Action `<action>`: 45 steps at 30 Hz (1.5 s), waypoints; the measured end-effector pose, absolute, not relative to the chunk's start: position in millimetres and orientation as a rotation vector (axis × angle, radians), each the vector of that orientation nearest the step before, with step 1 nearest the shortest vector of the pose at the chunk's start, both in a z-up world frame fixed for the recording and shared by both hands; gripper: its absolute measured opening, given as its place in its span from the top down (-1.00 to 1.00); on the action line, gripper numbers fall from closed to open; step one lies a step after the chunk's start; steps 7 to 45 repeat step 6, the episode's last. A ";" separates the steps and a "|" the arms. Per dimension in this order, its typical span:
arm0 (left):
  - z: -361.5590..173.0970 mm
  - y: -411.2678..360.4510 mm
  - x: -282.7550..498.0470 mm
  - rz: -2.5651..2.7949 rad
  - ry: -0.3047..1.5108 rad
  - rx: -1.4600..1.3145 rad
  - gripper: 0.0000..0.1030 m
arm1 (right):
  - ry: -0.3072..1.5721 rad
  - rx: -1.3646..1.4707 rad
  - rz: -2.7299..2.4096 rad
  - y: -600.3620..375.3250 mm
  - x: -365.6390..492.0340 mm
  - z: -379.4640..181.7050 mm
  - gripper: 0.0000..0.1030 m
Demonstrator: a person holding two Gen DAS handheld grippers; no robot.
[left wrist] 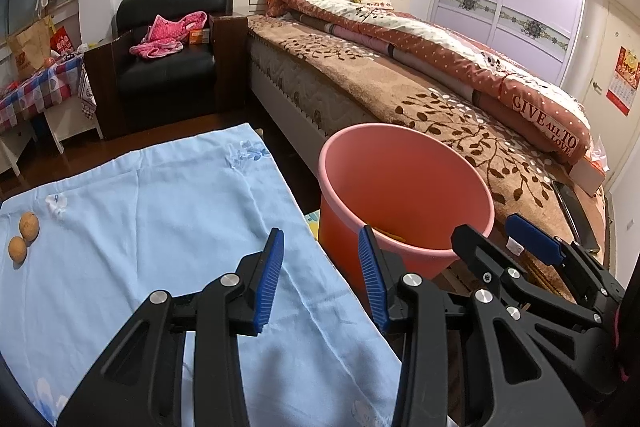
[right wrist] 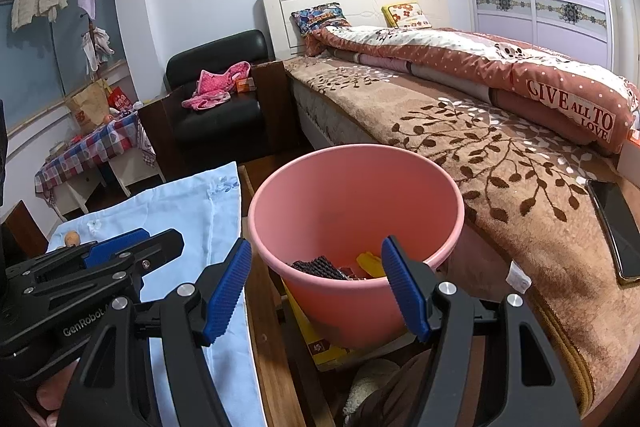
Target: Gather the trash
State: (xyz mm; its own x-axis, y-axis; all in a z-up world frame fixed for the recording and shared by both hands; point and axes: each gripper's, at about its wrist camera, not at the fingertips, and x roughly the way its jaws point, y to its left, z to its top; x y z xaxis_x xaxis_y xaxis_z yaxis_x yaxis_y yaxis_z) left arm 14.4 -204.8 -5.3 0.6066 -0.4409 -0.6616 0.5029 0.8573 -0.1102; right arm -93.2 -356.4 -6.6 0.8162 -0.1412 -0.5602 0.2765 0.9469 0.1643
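Both grippers' jaws apart, empty.

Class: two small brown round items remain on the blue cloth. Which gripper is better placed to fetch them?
Left. The left gripper hangs open over the blue cloth holding the round items; the right gripper hangs open by the pink bucket.

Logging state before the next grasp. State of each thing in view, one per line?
left gripper: open, empty, over the cloth edge
right gripper: open, empty, at the bucket rim
pink bucket: upright, holds dark and yellow scraps
two round brown pieces: on the blue cloth, touching each other, not yet collected
blue cloth: spread flat, lightly wrinkled
phone: lying flat on the bed, screen dark
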 end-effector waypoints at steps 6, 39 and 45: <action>-8.1 -206.1 15.4 -0.540 0.750 0.099 0.24 | 0.576 0.252 -0.224 -356.7 -93.9 -9.1 -0.30; -8.1 -206.1 15.4 -0.540 0.750 0.099 0.24 | 0.576 0.252 -0.224 -356.7 -93.9 -9.1 -0.30; -8.1 -206.1 15.4 -0.540 0.750 0.099 0.24 | 0.576 0.252 -0.224 -356.7 -93.9 -9.1 -0.30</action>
